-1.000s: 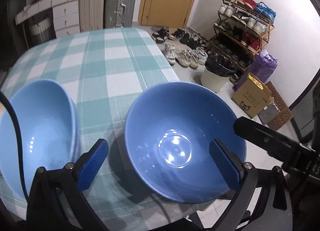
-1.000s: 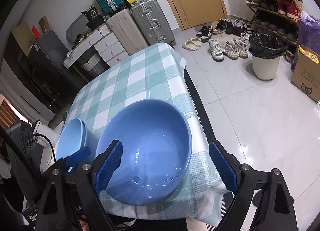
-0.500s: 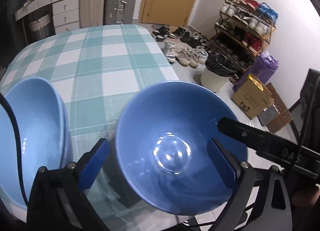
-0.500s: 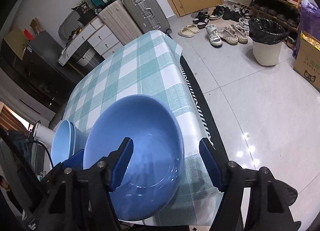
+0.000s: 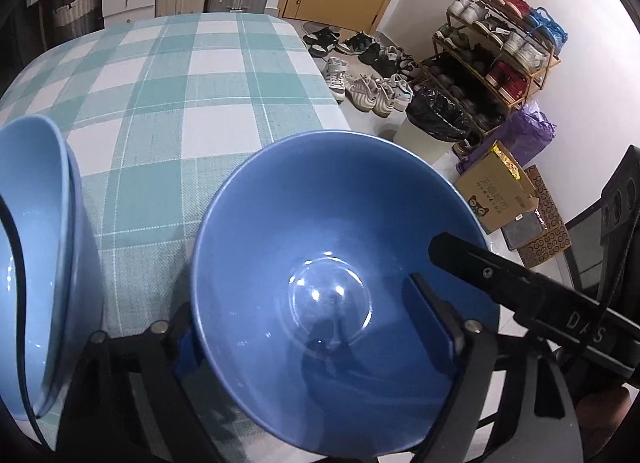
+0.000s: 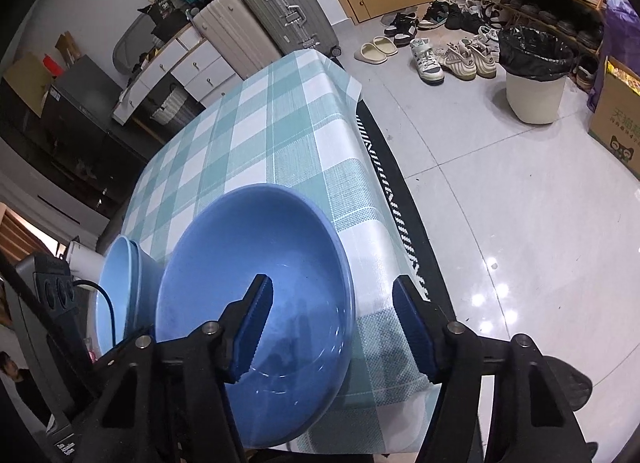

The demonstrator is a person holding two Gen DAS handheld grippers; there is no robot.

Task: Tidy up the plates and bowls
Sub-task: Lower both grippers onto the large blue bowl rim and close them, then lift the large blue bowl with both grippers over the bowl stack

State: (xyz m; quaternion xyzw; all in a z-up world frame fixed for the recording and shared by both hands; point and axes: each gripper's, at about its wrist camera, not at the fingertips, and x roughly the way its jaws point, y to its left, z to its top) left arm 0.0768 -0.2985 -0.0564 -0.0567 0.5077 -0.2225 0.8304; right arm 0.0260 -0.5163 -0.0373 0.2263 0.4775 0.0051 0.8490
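Both grippers have closed in on the dark bowl (image 5: pixel 320 263) since the earlier frames, each now straddling its rim. At far left, two nested pale bowls (image 5: pixel 36 247) sit on the checked table (image 5: pixel 192 75), just beside the dark bowl at the table's near right corner. Left gripper (image 5: pixel 304 327): fingers apart, one outside the bowl's left wall, one inside; contact cannot be confirmed. Right gripper (image 6: pixel 336 327): fingers apart, left finger (image 6: pixel 256 323) inside the bowl, right finger outside its right rim. Bin (image 6: pixel 536 75) and shoes (image 6: pixel 452 55) stand on the floor at right
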